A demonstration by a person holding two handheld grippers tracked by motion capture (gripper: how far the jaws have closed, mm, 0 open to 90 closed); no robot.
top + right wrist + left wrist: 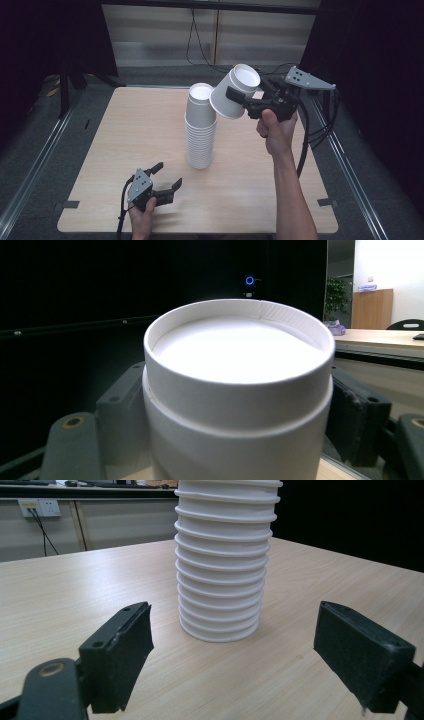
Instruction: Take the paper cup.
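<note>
L tool (167,176) low, jaws wide apart; R tool (239,98) raised, tilted, jaws clamped.

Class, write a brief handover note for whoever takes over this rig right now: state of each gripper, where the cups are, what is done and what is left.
Right gripper: shut on a single white paper cup, held tilted in the air beside the top of the cup stack.
Left gripper: open, holding nothing, low over the table near its front edge, aimed at the stack's base.
Stack: upside-down cups standing mid-table.
Done: one cup is in hand, apart from the stack.
Left: probably seat it on the stack or set it down; which one cannot be told.
</note>
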